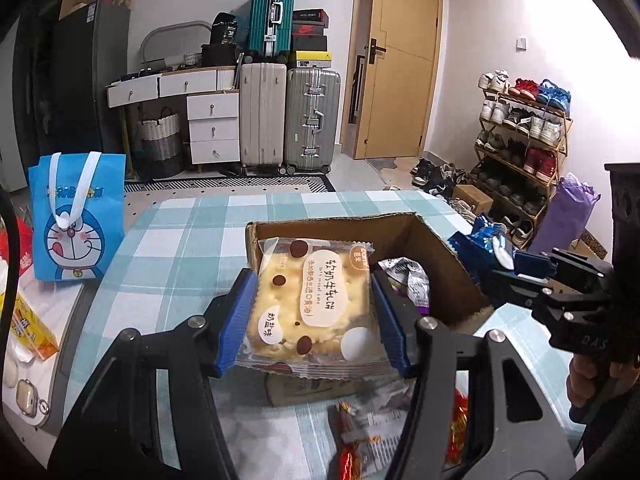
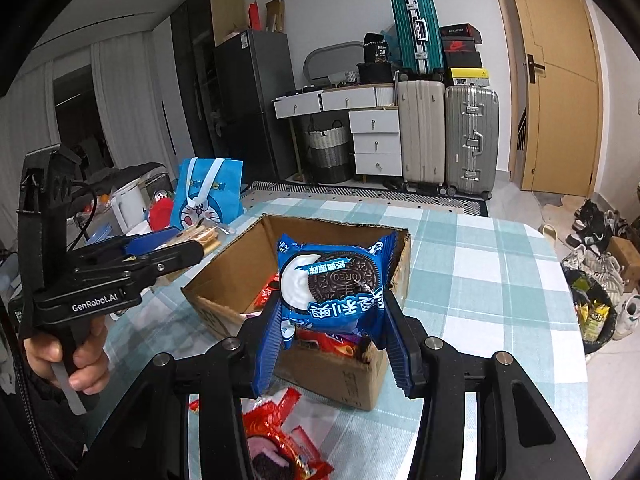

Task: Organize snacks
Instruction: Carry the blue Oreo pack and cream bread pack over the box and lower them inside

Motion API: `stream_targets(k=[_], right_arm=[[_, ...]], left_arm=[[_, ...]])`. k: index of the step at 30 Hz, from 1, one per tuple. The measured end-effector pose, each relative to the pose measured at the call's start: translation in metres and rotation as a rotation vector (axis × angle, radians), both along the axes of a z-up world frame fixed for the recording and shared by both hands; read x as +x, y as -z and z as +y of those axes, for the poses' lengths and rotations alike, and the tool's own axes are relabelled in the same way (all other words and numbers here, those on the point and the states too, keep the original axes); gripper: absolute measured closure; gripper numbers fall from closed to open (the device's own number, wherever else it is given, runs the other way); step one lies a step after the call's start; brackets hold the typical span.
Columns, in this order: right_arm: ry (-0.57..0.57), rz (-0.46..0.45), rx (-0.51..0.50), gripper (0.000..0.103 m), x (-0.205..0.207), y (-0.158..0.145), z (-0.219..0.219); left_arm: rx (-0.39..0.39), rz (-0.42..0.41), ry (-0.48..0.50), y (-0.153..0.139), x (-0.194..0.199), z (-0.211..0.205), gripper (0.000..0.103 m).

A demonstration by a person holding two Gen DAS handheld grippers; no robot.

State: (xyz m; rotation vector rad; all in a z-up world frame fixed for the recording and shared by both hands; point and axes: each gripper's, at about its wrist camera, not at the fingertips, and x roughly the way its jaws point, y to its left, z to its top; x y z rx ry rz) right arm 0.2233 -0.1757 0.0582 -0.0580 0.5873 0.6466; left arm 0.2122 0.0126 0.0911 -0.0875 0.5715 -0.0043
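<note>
I am working in someone's home. I see a wooden door (image 1: 396,60), big suitcases (image 1: 288,116) stacked by white drawers (image 1: 214,130), a rack full of shoes (image 1: 520,128), and a fridge (image 2: 252,100).

Box mid-table, both packets held above it.

Cardboard box (image 2: 320,292) sits on the table (image 2: 480,260), loose snack packets (image 2: 316,344) inside. Left gripper (image 1: 312,312) holds the cake packet (image 1: 308,300) over the box's near wall; right gripper (image 2: 332,344) holds the cookie packet (image 2: 332,280) over the box, at 3 o'clock of the left. Tote bag (image 1: 76,216) at 10 o'clock off the box. Suitcases (image 1: 288,120) at 12 o'clock, beyond the table; shoe rack (image 1: 520,140) at 2 o'clock.
</note>
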Motion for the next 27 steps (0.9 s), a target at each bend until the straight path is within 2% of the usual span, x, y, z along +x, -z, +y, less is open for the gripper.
stream_targets(k=[13, 27], right_arm=[[-0.036, 0.021, -0.012, 0.055, 0.03, 0.012, 0.023], [-0.049, 0.034, -0.032, 0.055, 0.048, 0.024, 0.037]], left_arm=[[0.045, 0.012, 0.009, 0.024, 0.04, -0.015, 0.048], [0.075, 0.033, -0.01, 0.046, 0.074, -0.012, 0.048]])
